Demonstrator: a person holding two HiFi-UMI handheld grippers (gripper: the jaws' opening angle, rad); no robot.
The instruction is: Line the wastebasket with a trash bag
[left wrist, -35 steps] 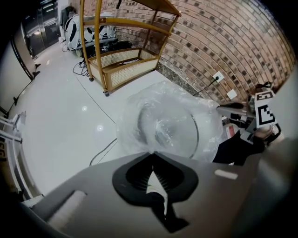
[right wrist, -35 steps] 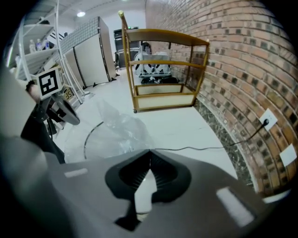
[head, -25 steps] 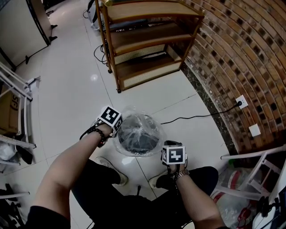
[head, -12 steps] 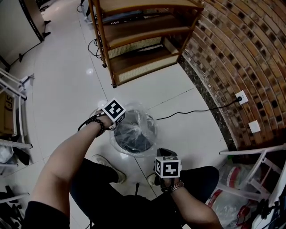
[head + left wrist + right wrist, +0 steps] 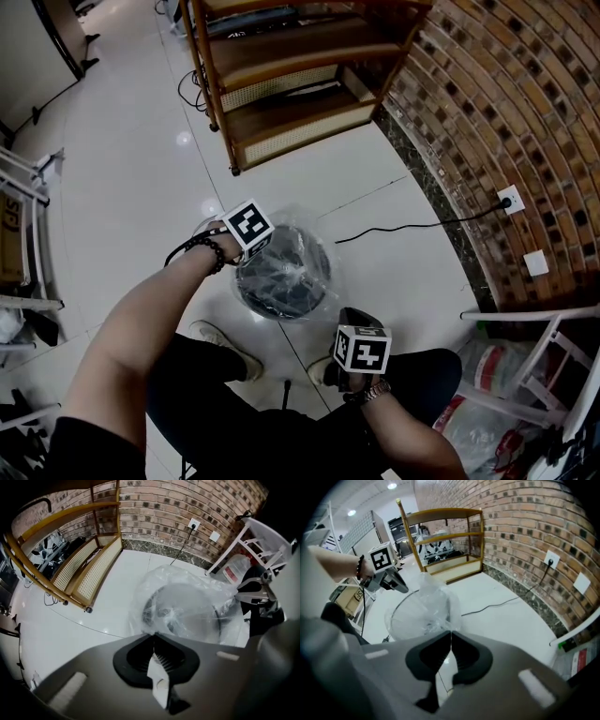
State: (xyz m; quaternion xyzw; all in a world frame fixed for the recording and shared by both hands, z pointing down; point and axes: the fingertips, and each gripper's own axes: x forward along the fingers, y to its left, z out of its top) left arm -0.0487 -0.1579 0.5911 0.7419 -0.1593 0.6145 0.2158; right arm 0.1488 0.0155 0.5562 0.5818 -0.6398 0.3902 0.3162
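While the left gripper (image 5: 152,638) and right gripper (image 5: 450,635) each pinched its film, the clear, crinkled trash bag (image 5: 298,251) covered the dark round wastebasket (image 5: 281,298) on glossy white floor tiles (image 5: 141,178), near a wooden shelf (image 5: 291,84) and a brick wall (image 5: 506,112).

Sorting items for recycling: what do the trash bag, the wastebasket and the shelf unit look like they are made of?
Trash bag: thin clear plastic film, glossy, crinkled, see-through. Wastebasket: dark with a thin round rim, seen through the film; metal or plastic, unclear. Shelf unit: varnished wood frame, warm brown, with woven cane-like panels.
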